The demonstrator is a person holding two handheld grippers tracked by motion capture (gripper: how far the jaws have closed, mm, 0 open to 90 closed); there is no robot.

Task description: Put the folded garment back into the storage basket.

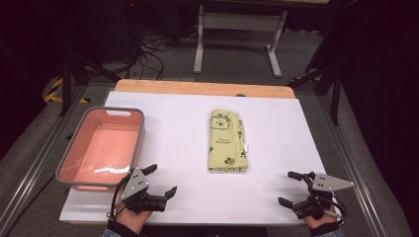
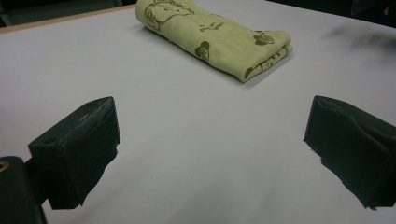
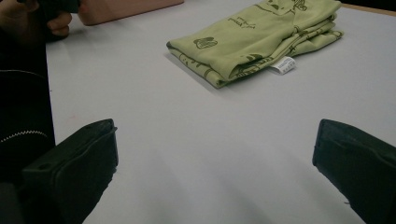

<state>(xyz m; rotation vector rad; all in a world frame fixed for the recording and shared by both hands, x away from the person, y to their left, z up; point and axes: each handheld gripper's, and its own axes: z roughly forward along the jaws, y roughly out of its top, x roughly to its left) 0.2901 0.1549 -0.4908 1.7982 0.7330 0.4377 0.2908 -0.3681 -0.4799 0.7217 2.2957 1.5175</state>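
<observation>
High view shows a folded green cloth (image 1: pixel 228 141) at centre frame on the white table (image 1: pixel 173 128), its long axis running top to bottom. Left tongs (image 1: pixel 160 181) and right tongs (image 1: pixel 291 188) wait at the bottom, both wide and empty; the left sits slightly nearer.

Cloth (image 1: pixel 227 141), ahead of both grippers: pale yellow-green, printed in darker olive with cartoon animal faces, small heart-like shapes and short lines of lettering; a white tag (image 3: pixel 283 65) shows at its folded edge. Bin (image 1: pixel 79 148), just beyond the left gripper (image 1: pixel 163 180): salmon pink inside, grey rim. Table (image 1: pixel 276 128) under both grippers: plain white top, no pattern, with a light wood strip along the far edge. Left gripper: black jaws, grey three-cornered plate. Right gripper (image 1: pixel 290 187): black jaws, grey plate likewise. Floor beyond the table: grey, with yellow-and-black striped tape at far left.
</observation>
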